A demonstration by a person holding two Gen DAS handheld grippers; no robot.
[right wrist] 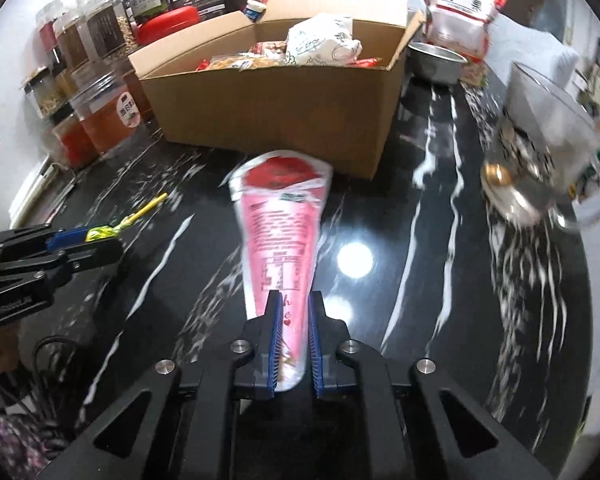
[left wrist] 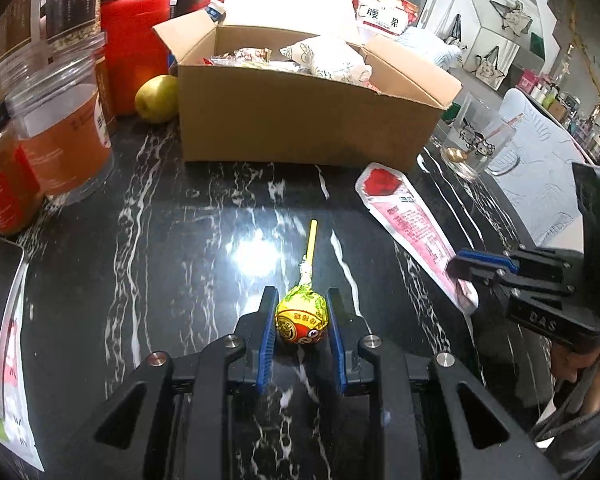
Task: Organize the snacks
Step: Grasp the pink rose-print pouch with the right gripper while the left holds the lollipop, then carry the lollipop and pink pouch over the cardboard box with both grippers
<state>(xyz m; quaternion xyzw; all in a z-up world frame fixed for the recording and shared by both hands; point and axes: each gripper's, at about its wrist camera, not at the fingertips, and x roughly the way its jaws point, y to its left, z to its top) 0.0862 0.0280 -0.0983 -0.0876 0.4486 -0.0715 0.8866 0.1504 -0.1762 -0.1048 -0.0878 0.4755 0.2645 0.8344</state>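
Observation:
A lollipop (left wrist: 301,314) in a yellow wrapper with a yellow stick lies on the black marble counter (left wrist: 180,264). My left gripper (left wrist: 302,300) is shut on its head. It also shows in the right wrist view (right wrist: 100,233), held in the left gripper (right wrist: 96,240). A pink cone-shaped snack packet (right wrist: 278,232) lies in front of the open cardboard box (right wrist: 268,112). My right gripper (right wrist: 294,312) is shut on its narrow end. In the left wrist view the packet (left wrist: 408,220) and right gripper (left wrist: 460,270) are at right. The box (left wrist: 300,120) holds several snack packs.
Plastic jars (left wrist: 60,136) of food, a red container (left wrist: 134,48) and a green fruit (left wrist: 156,98) stand left of the box. A glass cup (left wrist: 478,140) with a spoon stands right. A metal bowl (right wrist: 436,60) and a cashew bag (right wrist: 460,20) sit behind.

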